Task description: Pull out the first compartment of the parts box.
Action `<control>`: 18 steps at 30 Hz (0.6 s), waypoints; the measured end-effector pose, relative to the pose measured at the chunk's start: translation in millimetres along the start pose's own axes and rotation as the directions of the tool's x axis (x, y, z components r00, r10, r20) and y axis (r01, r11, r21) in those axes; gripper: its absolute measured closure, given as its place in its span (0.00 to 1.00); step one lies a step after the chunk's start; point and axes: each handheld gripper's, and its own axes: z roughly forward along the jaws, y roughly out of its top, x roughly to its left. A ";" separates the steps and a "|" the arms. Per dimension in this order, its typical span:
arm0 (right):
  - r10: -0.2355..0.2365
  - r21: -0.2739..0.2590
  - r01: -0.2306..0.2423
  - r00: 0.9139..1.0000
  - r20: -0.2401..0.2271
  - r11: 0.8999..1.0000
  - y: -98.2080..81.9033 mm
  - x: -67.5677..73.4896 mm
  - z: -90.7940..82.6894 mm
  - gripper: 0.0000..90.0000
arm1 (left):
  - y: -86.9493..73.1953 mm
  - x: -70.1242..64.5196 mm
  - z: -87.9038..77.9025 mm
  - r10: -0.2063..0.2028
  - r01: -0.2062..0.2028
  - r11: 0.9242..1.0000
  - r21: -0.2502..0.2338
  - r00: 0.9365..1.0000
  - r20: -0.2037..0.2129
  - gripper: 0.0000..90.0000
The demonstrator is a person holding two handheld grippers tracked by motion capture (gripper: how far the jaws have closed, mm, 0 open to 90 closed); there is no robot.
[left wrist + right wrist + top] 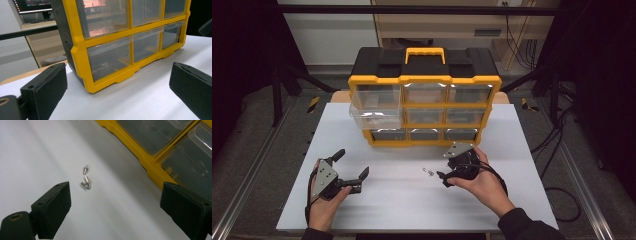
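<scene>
Three small silver screws lie loose on the white table, just in front of the organizer; in the high view these screws are tiny. The yellow and black drawer organizer stands at the table's back middle. A clear drawer in its left column is pulled out. My right gripper is open, just right of the screws, with its jaws wide on either side of them. My left gripper is open and holds nothing. It faces the organizer's lower left corner.
The organizer has a yellow handle on top and rows of clear drawers. Bare white table lies between the two grippers and toward the front edge. Cables trail on the floor at the right. A metal rail runs along the left.
</scene>
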 end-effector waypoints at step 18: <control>-0.004 -0.013 0.003 0.999 -0.040 1.000 22.4 -5.4 5.5 0.16 | -1.7 -7.6 4.7 0.031 -0.032 0.999 0.009 0.999 0.017 0.02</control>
